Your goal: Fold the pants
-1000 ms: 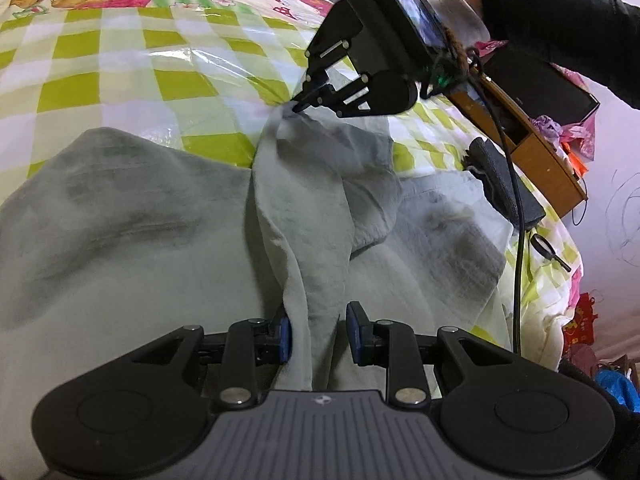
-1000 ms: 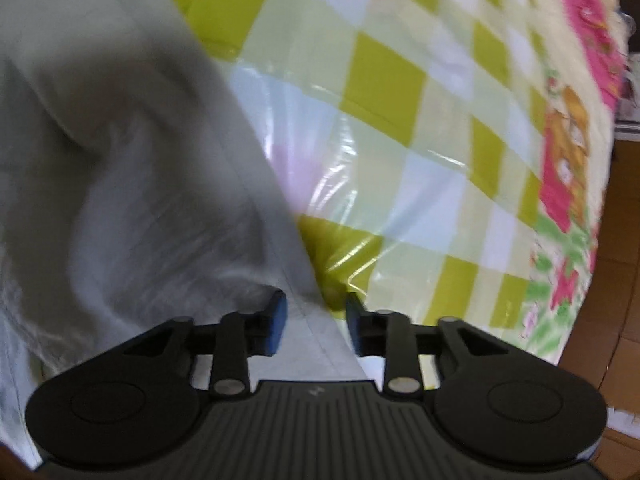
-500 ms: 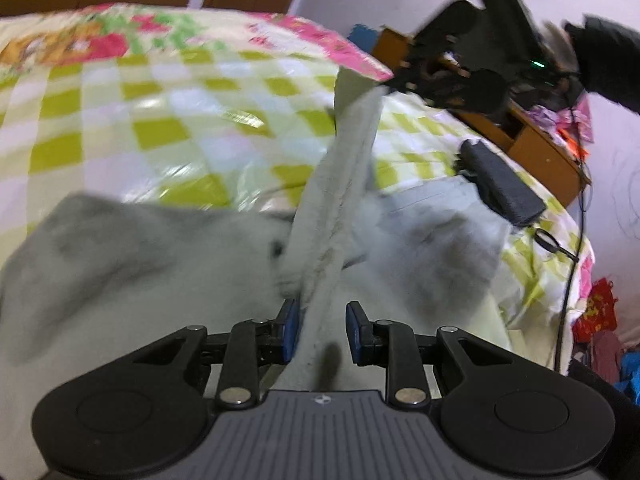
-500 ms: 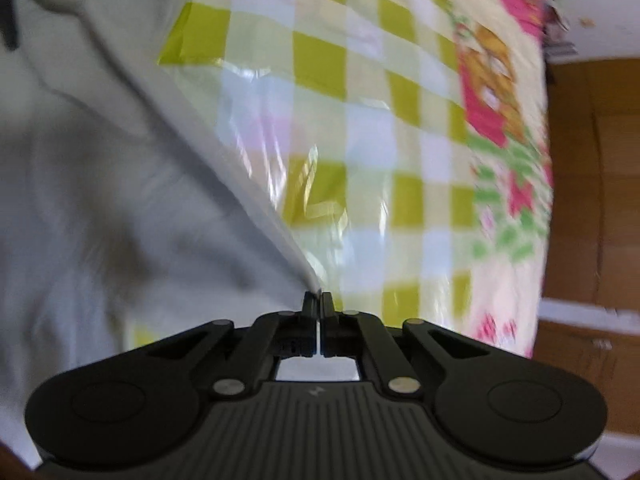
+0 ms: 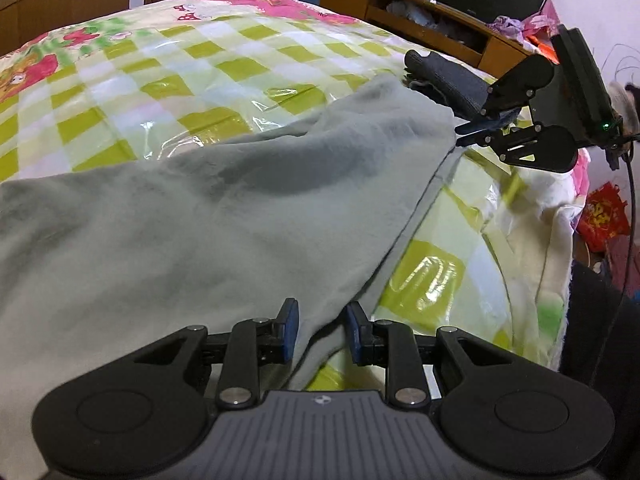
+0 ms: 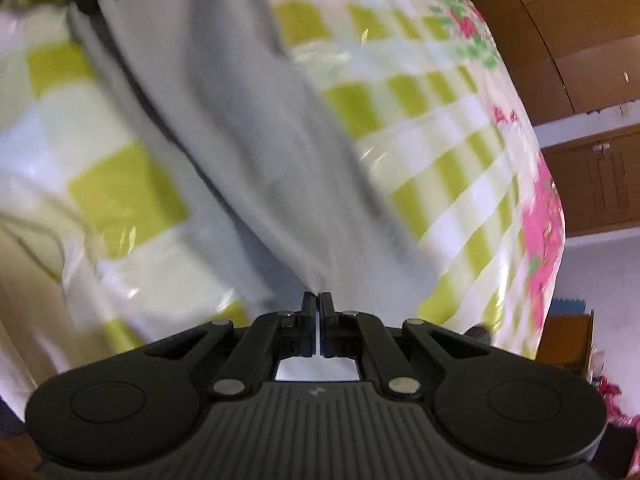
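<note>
The grey-green pants (image 5: 224, 216) lie spread over the checked bed cover, with one edge stretched taut between my two grippers. My left gripper (image 5: 318, 330) has its jaws apart by a hand's width, and a fold of the pants' near corner runs between them. My right gripper (image 6: 318, 308) is shut on the far corner of the pants (image 6: 256, 128). It also shows in the left wrist view (image 5: 468, 132), pinching the fabric at the far right above the bed. The right wrist view is blurred by motion.
The bed cover (image 5: 168, 76) is glossy, with green and white checks and a pink cartoon border. A dark rolled item (image 5: 444, 76) lies at the bed's far edge. A wooden shelf unit (image 5: 420, 12) stands behind it. A black cable (image 5: 630, 216) hangs at the right.
The right gripper closed on the pants' corner and swung it over to the right. The fabric that stood up as a ridge now lies flat and stretched. The left gripper stayed on its fold.
</note>
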